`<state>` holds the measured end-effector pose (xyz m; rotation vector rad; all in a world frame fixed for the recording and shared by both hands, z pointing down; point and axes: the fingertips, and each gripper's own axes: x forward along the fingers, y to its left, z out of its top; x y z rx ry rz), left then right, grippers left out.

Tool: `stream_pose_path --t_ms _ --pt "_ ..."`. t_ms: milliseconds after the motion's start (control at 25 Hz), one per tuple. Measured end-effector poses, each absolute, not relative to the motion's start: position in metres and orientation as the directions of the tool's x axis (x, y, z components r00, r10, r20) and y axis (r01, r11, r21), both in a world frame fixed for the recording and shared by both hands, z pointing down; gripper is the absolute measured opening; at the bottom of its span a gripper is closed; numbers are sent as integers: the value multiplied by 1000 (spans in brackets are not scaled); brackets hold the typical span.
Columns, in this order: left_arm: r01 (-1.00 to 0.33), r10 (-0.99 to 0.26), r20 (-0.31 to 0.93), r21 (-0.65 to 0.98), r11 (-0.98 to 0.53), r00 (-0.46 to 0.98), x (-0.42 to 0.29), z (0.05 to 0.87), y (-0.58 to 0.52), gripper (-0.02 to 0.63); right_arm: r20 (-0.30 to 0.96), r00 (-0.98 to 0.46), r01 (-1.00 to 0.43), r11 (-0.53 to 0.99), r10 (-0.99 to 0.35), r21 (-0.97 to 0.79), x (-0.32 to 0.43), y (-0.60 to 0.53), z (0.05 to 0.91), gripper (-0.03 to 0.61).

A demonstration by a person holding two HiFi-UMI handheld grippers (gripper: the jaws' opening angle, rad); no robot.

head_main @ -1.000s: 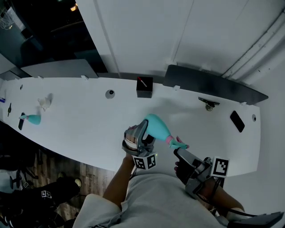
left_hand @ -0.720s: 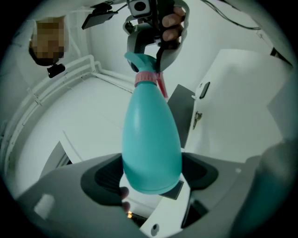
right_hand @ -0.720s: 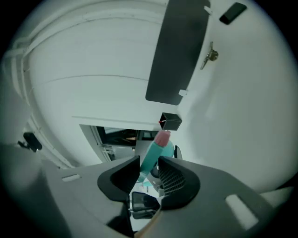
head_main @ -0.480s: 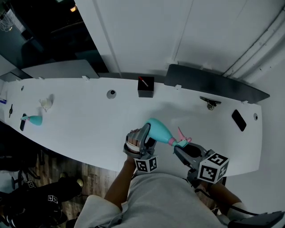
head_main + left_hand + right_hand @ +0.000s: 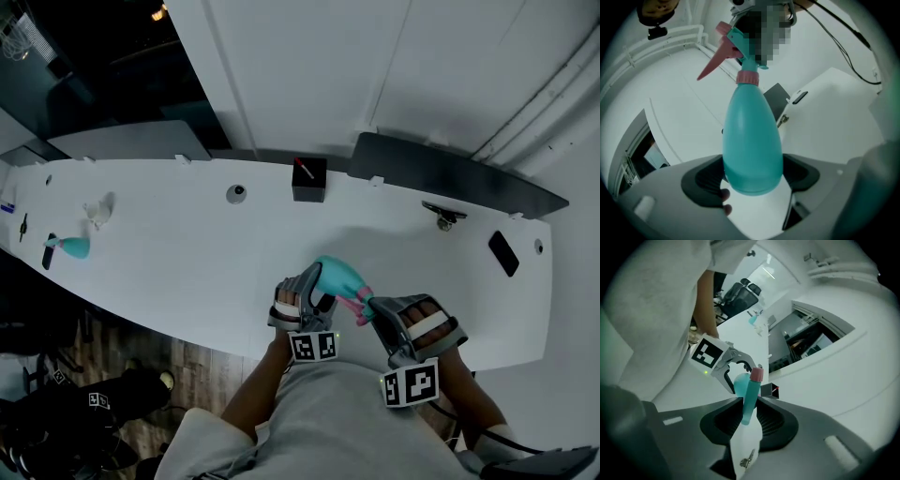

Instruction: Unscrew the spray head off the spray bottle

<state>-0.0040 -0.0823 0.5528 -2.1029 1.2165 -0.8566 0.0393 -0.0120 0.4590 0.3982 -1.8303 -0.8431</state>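
- The spray bottle [image 5: 337, 276], teal with a pink collar [image 5: 747, 78], is held in the air over the near edge of the white table [image 5: 187, 253]. It lies roughly level, just in front of the person's body, with its neck turned to the right.
- Its wide body is clamped near the base by the left gripper [image 5: 315, 286]. The jaws are spread broadly and both pads are pressed against the bottle's sides.
- The spray head [image 5: 749, 397], teal with a pink trigger [image 5: 715, 63], is gripped by the right gripper [image 5: 373, 311]. Its jaws have just been closing and are set narrow, with the pads bearing on the head's stem.
- The head is seen seated on the bottle's neck, not yet taken off.
- Farther out on the table, a black box [image 5: 308, 180] is set near the wall. A second teal bottle [image 5: 71, 248] lies at the far left and a dark phone [image 5: 503, 253] at the right, all well apart from the grippers.
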Motion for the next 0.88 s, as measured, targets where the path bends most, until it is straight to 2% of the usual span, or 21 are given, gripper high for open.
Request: stream_pose_path --t_ms 240,480,880 --pt "-572 -871 229 -677 -463 434 -7 548 -82 383 643 -476 160 660 -600 734 40 -10 447 91" --pt "-637 -880 220 -619 -460 422 -14 543 -87 383 602 -557 118 664 -571 738 40 -5 432 91" --pt "-816 -906 201 -393 -423 373 -40 523 -99 383 377 -735 -227 728 -564 647 55 -1 382 87"
